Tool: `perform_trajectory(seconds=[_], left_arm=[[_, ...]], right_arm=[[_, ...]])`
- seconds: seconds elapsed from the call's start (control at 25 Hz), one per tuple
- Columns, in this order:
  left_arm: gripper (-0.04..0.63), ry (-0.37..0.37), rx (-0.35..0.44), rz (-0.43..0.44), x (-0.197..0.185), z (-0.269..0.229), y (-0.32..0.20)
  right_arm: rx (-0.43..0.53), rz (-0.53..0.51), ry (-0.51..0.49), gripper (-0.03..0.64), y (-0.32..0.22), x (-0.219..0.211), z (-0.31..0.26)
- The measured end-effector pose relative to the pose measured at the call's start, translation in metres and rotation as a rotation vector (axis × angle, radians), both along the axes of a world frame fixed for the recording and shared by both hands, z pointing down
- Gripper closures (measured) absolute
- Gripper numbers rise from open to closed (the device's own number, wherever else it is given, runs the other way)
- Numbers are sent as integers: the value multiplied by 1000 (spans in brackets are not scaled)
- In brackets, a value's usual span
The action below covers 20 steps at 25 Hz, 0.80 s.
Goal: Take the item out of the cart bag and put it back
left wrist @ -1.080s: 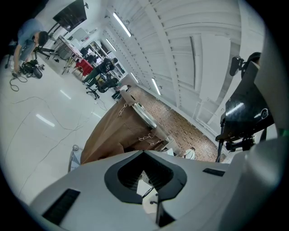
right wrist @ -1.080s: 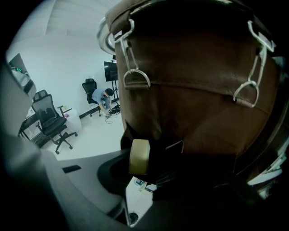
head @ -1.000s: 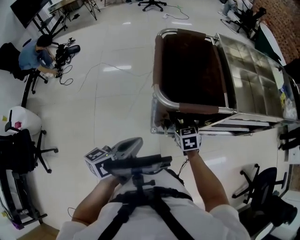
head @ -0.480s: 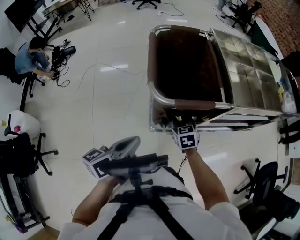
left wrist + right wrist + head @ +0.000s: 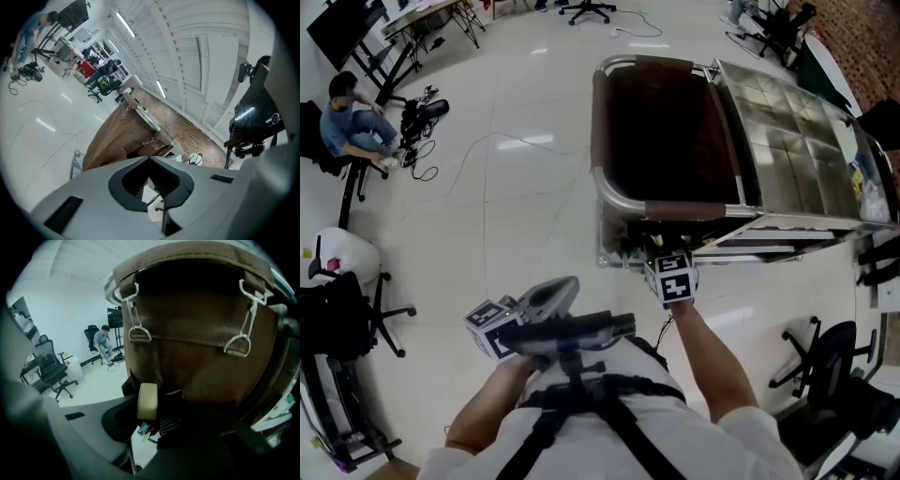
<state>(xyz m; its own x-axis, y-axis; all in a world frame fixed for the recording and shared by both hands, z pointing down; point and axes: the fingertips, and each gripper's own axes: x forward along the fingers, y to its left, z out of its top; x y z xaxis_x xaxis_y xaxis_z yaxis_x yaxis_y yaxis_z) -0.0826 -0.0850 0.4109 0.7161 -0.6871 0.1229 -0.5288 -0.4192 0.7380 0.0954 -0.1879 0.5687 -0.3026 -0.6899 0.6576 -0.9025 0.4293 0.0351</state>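
Note:
The brown cart bag hangs open inside a chrome cart frame. My right gripper is low against the bag's near end, under its marker cube. In the right gripper view my right gripper is shut on a beige roll, which stands edge-on right before the brown cart bag and its metal hooks. My left gripper is held close to the person's chest, away from the cart. My left gripper has its ribbed pads together with nothing between them; the brown cart bag lies beyond.
Silver grid panels form the cart's right side. Office chairs stand at the left and lower right. A person sits at the far left beside gear. Thin cables run across the white floor.
The cart sits slightly higher and more to the left in the head view. The right gripper stays at the bag's near end. The seated person has straightened up.

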Motion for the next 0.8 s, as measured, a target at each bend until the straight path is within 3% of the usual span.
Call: perform_trajectory(seconds=[0.8], left_arm=[[595, 19, 18, 45, 14, -6, 6]], right_arm=[[52, -5, -33, 541, 20, 4, -43]])
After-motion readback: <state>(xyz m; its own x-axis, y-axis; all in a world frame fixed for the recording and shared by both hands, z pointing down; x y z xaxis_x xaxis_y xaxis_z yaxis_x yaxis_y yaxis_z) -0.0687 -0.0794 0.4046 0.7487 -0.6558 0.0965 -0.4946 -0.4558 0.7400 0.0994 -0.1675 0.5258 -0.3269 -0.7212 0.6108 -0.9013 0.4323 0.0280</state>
